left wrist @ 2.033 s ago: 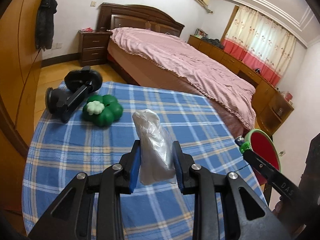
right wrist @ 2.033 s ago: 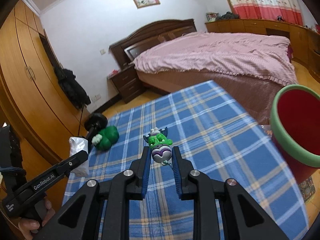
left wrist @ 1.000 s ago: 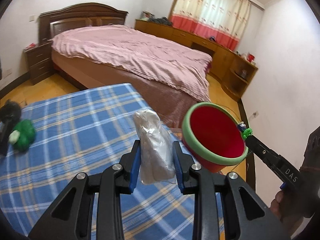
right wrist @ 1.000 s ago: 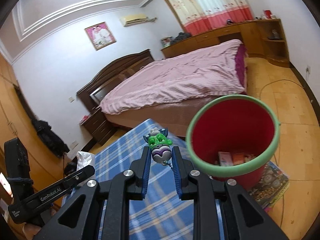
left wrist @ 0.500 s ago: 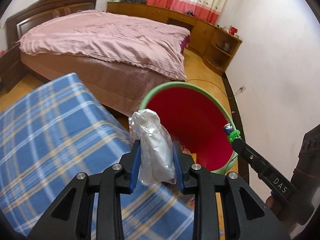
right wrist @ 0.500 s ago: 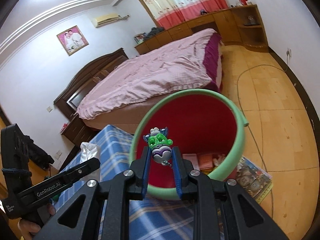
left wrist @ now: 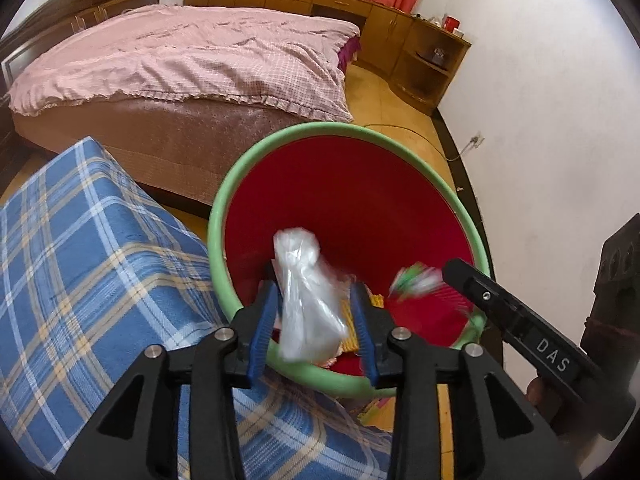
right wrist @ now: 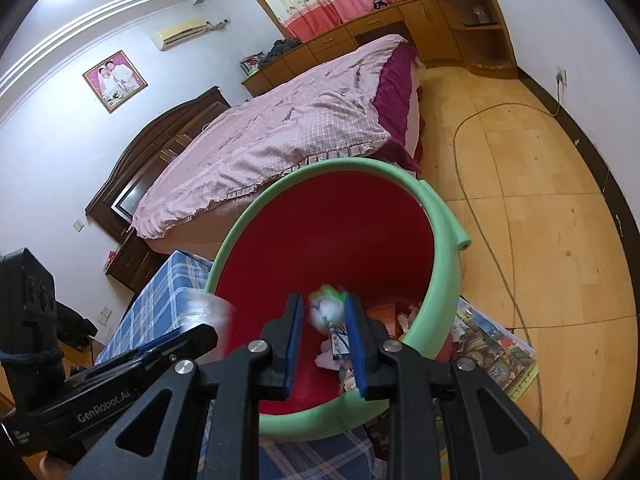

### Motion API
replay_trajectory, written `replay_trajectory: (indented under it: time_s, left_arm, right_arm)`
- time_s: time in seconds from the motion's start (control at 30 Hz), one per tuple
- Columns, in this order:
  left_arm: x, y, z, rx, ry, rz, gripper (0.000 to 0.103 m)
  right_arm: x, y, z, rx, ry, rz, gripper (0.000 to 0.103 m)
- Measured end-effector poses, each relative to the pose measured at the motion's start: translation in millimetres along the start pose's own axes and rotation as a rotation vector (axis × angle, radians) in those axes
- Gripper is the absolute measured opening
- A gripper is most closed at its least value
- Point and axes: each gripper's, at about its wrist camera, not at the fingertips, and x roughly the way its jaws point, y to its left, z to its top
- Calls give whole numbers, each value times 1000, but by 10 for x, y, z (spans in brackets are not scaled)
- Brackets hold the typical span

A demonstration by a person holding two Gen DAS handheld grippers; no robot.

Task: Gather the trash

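Observation:
A red bin with a green rim (left wrist: 320, 128) stands on the floor beside the table. Over its mouth, my left gripper (left wrist: 313, 284) points down and its jaws are opening. A crumpled clear plastic bag (left wrist: 308, 300) hangs blurred between the blue pads, and a gap shows on its right side. My right gripper (right wrist: 323, 298) is also above the bin (right wrist: 444, 216). A small green and white toy keychain (right wrist: 328, 308) sits blurred between its pads, clear of the left pad and lower than before. In the left wrist view the toy (left wrist: 416, 280) is a smear at the right gripper's tip.
The table with the blue plaid cloth (left wrist: 80, 260) abuts the bin on the left. Paper scraps (right wrist: 384, 312) lie in the bin's bottom. A printed sheet (right wrist: 492, 344) lies under it. A cable (right wrist: 480, 160) runs across the wooden floor. The pink bed (left wrist: 180, 60) is behind.
Both grippers swung from above the table to over the bin and tipped downward. The bag and the toy, clamped earlier, now sit loose and blurred between the pads.

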Motion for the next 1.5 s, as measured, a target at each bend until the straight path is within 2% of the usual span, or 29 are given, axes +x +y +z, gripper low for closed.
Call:
replay_trajectory:
  time_s: [0.03, 0.17, 0.27, 0.33, 0.4, 0.5, 0.7, 0.9, 1.2, 1.5]
  left_arm:
    - [-5, 6, 4, -4, -7, 7, 46]
    - [-55, 63, 23, -37, -21, 23, 48]
    - [-110, 114, 17, -53, -29, 32, 48]
    - [-173, 142, 0, -59, -34, 39, 48]
    - [-243, 168, -20, -65, -43, 45, 48]
    - [-375, 227, -59, -80, -60, 58, 48]
    - [-688, 421, -197, -122, -92, 102, 48]
    - [-1030, 735, -399, -195, -119, 173, 48]
    - [-1625, 1215, -807, -261, -179, 296, 49]
    - [-2006, 1489, -1159, -288, -214, 403, 49]
  right_arm:
    - [5, -11, 3, 5, -1, -1, 25]
    - [10, -12, 7, 10, 4, 7, 30]
    - [-39, 26, -18, 9, -1, 15, 37]
    - [-69, 62, -27, 4, -4, 15, 48]
    - [-122, 99, -38, 1, -13, 17, 53]
    - [-193, 192, -53, -11, -21, 27, 63]
    - [-371, 462, -162, -56, -38, 66, 69]
    - [-510, 796, -296, -100, -42, 102, 85]
    - [-703, 1318, -605, -168, -38, 135, 90]
    - [-831, 1732, -950, -250, -8, 151, 95]
